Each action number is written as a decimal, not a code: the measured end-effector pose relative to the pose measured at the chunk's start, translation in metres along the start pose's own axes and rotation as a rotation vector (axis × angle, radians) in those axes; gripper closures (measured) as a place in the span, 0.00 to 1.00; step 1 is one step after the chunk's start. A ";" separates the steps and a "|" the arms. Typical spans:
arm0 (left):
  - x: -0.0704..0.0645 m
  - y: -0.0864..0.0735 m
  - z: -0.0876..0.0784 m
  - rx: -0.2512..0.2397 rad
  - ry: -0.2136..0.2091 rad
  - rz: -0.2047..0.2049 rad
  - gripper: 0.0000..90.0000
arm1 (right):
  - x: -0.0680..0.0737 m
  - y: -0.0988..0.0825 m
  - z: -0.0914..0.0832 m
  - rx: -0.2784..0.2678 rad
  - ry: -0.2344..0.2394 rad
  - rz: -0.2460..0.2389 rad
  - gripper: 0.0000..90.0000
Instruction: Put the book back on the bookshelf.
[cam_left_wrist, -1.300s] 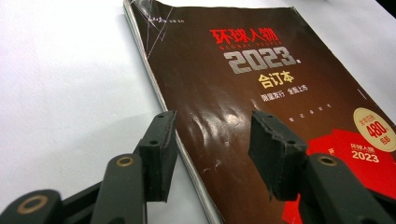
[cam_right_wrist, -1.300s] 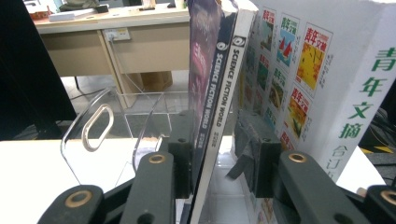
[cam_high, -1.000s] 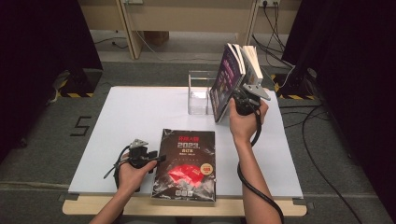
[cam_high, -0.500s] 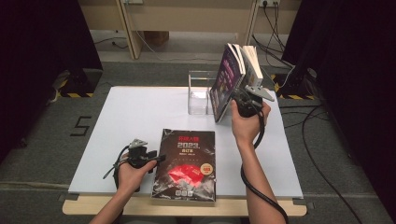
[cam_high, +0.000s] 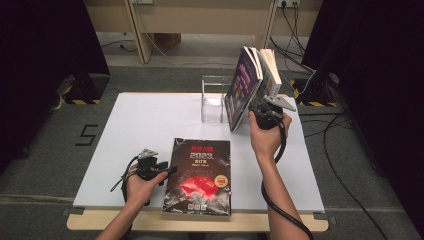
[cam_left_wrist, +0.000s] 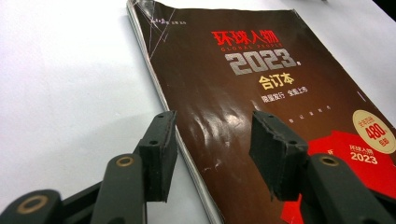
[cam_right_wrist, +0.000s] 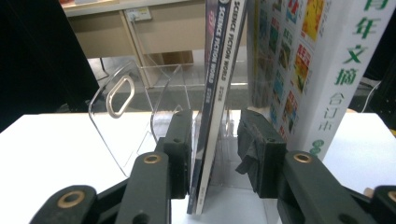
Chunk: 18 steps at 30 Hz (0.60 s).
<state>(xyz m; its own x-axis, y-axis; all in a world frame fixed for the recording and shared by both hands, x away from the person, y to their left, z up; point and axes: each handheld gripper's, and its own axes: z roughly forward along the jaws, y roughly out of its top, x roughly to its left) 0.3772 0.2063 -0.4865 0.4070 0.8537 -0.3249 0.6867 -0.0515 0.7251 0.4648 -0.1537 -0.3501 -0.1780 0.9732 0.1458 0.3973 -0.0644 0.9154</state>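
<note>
A dark magazine (cam_high: 200, 175) with a red "2023" cover lies flat at the table's front middle. My left gripper (cam_high: 171, 169) rests at its left edge, open. In the left gripper view its jaws (cam_left_wrist: 215, 154) straddle the magazine's spine (cam_left_wrist: 243, 93), one beside it and one over the cover, touching nothing. At the back right my right gripper (cam_high: 253, 111) stands open around a thin purple magazine (cam_high: 240, 85) that leans upright in a clear stand (cam_high: 212, 95). In the right gripper view this magazine (cam_right_wrist: 219, 70) stands between the jaws (cam_right_wrist: 215, 140), close to the left one, with a gap to the right one.
A thick white book (cam_high: 270, 70) stands right of the thin magazine, seen close in the right gripper view (cam_right_wrist: 322, 70). The clear stand's handle wall (cam_right_wrist: 121, 121) rises to the left. The white table (cam_high: 140, 125) is bare on its left half. Cables lie on the floor beyond.
</note>
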 end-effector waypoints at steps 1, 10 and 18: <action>0.000 0.000 0.000 0.000 0.000 0.000 0.56 | 0.000 -0.001 -0.001 0.005 -0.003 0.000 0.73; 0.001 0.001 -0.001 -0.010 0.003 -0.004 0.58 | -0.003 -0.010 -0.003 0.049 0.018 0.009 0.73; 0.001 0.003 -0.002 -0.009 0.002 -0.006 0.62 | -0.003 -0.024 -0.004 0.121 0.052 0.017 0.73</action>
<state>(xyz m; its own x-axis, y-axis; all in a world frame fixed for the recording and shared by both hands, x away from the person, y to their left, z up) 0.3782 0.2084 -0.4839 0.4014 0.8551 -0.3281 0.6841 -0.0417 0.7282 0.4521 -0.1562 -0.3708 -0.2154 0.9591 0.1835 0.5061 -0.0511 0.8610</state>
